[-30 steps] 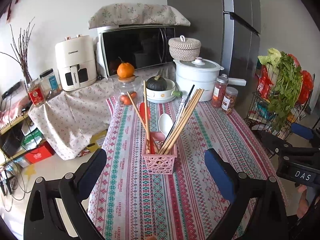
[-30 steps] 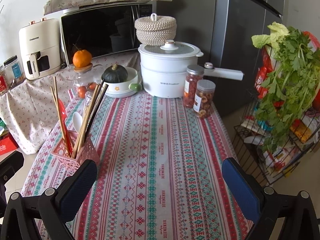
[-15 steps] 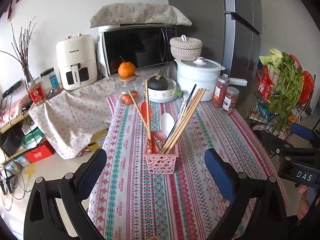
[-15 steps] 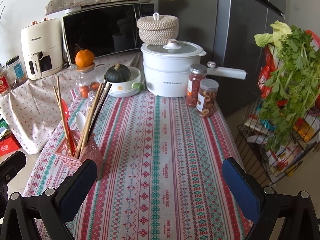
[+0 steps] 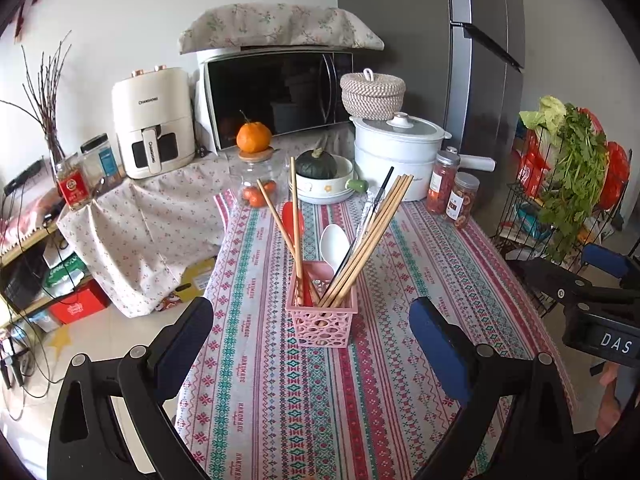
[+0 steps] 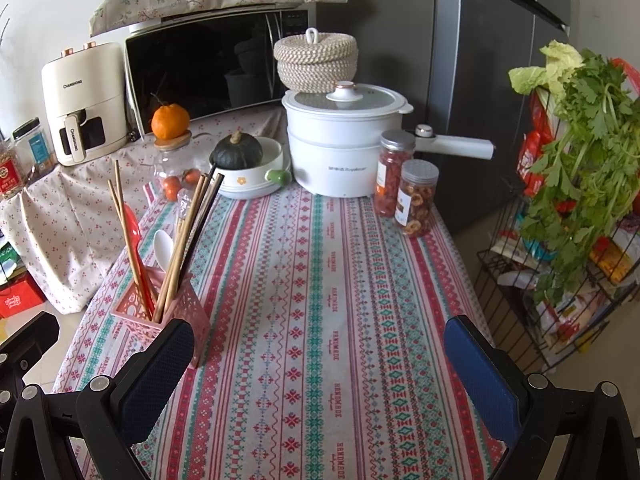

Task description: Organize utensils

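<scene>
Both claws hover level above the worktop's near edge, spread wide and holding nothing. The left claw [image 5: 312, 344] faces the pink utensil basket [image 5: 322, 320], which stands near the left edge holding wooden chopsticks [image 5: 368, 236]; the right claw [image 6: 316, 364] points over bare cloth.

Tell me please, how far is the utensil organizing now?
It looks done, or nearly so: the wooden chopsticks, white spoon and red spoon all stand in the pink holder, and no loose utensil shows on the tablecloth. Nothing is in hand: the left claw and right claw are both open. Little seems left.
</scene>
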A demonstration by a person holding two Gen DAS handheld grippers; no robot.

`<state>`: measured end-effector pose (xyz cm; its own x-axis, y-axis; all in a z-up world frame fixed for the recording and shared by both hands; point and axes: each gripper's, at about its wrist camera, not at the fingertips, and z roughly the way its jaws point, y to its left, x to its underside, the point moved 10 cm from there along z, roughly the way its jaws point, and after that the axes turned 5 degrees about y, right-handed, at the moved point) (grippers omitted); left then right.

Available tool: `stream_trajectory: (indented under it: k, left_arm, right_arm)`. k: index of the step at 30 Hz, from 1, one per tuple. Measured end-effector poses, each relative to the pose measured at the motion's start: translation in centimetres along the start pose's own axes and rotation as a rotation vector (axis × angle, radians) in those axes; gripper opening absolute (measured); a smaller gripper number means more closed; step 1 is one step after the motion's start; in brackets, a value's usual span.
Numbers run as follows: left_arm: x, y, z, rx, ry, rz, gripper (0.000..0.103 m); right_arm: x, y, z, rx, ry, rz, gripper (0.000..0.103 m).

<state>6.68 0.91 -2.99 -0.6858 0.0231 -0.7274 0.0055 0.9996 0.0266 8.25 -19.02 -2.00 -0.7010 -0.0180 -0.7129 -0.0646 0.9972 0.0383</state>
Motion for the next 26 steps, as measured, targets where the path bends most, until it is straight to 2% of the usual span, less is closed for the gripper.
stream_trajectory:
  k: [22, 26]
  left_arm:
    - [0.17, 0.06, 0.15, -0.002, 0.000, 0.001, 0.100]
    - [0.29, -0.30, 0.36, 0.043, 0.016, 0.003, 0.100]
  right_arm:
    - [0.00, 0.20, -0.30, -0.005, -0.008, -0.003, 0.102]
    - [0.02, 0.11, -0.19, -0.011, -0.002, 0.001, 0.102]
